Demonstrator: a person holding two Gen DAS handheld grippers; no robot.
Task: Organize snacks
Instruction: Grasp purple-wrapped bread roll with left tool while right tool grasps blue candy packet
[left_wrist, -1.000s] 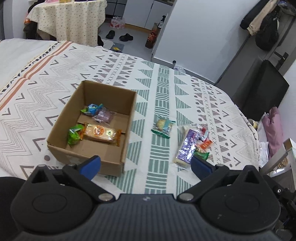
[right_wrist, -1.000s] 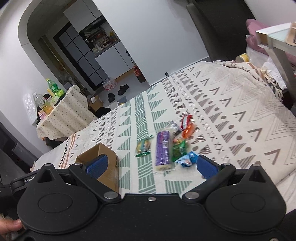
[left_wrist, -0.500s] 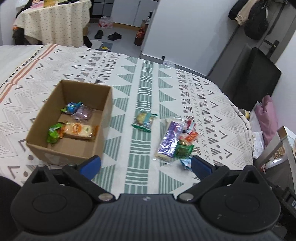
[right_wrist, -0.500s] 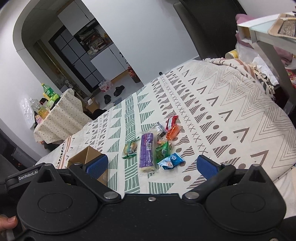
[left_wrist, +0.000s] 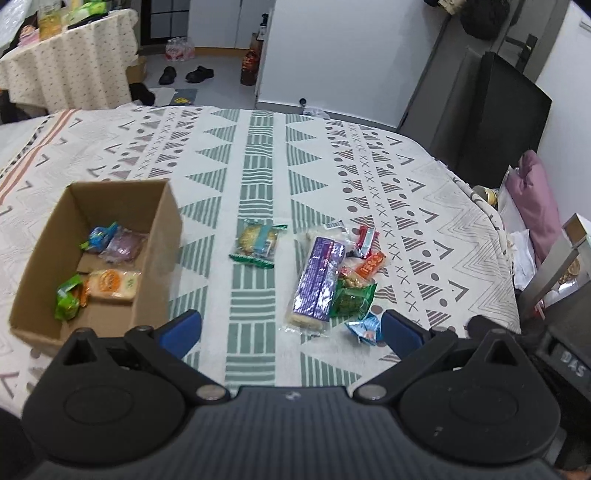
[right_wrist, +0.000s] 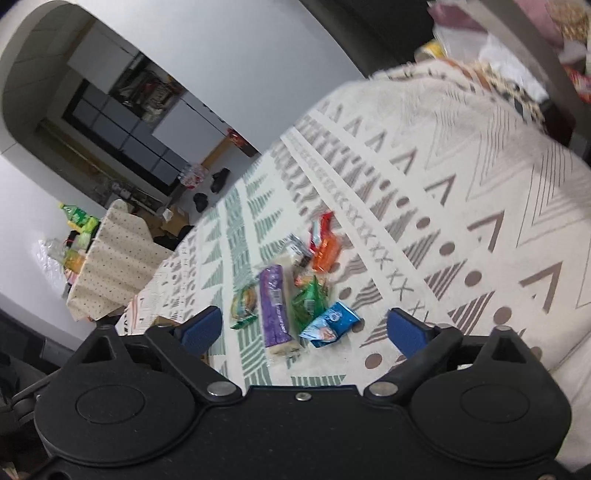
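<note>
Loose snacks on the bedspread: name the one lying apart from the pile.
The green-edged cookie packet, alone between the box and the pile led by the purple bar.

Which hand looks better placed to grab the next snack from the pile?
Probably the right gripper: its closing, empty jaws frame the purple pack and blue packet. The left gripper sits nearer the box.

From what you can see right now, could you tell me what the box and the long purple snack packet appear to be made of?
The box looks like plain brown cardboard: matte, unprinted, with thin folded walls. The long purple snack packet looks like glossy plastic film, perhaps foil-lined: it glints under the light, wrinkles, and ends in a clear sealed edge showing a pale bar inside.
</note>
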